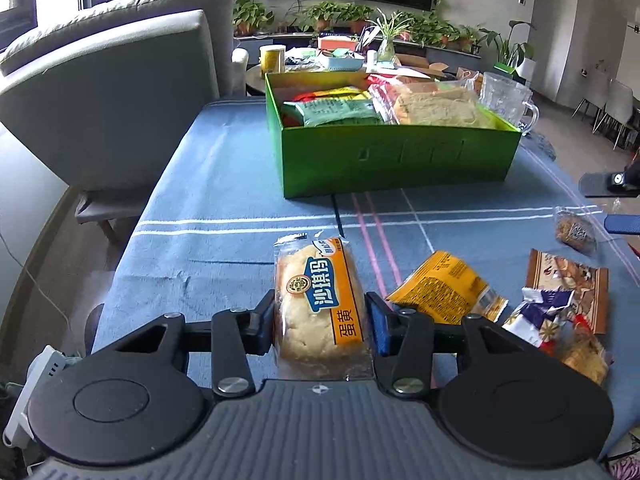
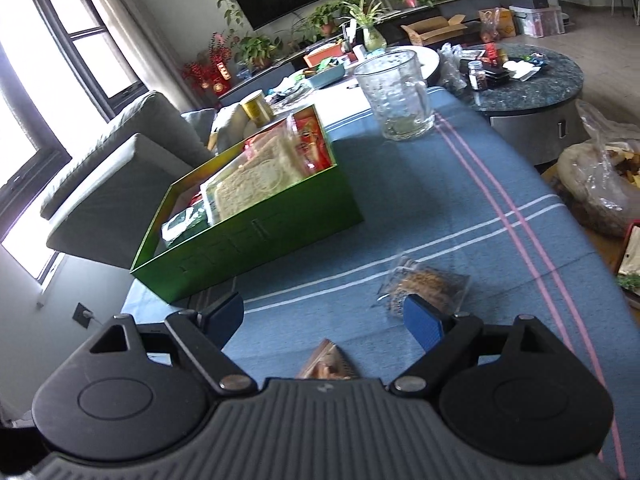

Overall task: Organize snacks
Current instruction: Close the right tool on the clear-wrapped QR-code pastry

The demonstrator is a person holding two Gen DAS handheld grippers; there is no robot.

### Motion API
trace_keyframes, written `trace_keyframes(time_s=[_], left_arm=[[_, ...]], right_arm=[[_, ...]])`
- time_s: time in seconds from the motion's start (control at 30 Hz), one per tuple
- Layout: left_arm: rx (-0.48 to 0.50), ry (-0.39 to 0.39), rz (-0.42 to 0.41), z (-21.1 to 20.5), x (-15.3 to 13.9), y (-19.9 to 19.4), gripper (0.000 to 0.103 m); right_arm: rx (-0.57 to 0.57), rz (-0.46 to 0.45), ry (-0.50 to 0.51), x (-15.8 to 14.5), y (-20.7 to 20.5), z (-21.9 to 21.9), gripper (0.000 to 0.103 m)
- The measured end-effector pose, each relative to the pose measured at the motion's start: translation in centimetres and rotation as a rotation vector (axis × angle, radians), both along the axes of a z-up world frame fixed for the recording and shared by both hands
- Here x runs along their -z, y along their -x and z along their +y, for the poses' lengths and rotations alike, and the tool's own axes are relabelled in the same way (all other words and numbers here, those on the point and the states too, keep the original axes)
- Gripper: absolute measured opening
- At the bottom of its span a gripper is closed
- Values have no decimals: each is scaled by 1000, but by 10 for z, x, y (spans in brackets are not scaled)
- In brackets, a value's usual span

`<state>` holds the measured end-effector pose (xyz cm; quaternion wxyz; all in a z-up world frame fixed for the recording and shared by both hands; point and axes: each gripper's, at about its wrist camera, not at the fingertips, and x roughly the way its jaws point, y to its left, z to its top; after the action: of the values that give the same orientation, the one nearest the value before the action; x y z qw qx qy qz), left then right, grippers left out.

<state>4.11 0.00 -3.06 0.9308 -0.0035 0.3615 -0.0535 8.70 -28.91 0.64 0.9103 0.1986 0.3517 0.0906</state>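
My table wears a blue cloth point(image 1: 224, 184) crossed by white and pink stripes, with a grey sofa point(image 1: 108, 92) off to the left of my left tool and potted plants point(image 1: 344, 16) lined up under a dark screen on the far wall. My left gripper point(image 1: 322, 322) has its pads pressed on both sides of an egg-yolk pastry packet point(image 1: 320, 300), which lies on the cloth between them. Straight ahead of it stands the green box point(image 1: 396, 156), already holding several snack packs, and a glass pitcher point(image 1: 506, 98) sits just behind the box's right corner. To the right of that tool lie an orange packet point(image 1: 444, 288) and a brown packet point(image 1: 568, 280), touching a small heap whose wrappers I cannot sort out. My right gripper point(image 2: 324, 320) hangs with its jaws wide apart and nothing between the pads; a clear-wrapped snack point(image 2: 426, 284) lies just beyond its right finger, blurred, and another packet point(image 2: 328, 366) beneath it is mostly hidden by the tool's body.
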Motion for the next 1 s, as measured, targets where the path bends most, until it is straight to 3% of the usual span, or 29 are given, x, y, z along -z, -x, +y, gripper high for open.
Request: trace_keyframes(time_s=[0.73, 1.0], left_arm=[[13, 38, -9, 1, -7, 0, 43], [4, 35, 1, 3, -3, -4, 43]], right_arm=[[105, 84, 26, 12, -13, -21, 73], [128, 172, 8, 26, -29, -21, 73]])
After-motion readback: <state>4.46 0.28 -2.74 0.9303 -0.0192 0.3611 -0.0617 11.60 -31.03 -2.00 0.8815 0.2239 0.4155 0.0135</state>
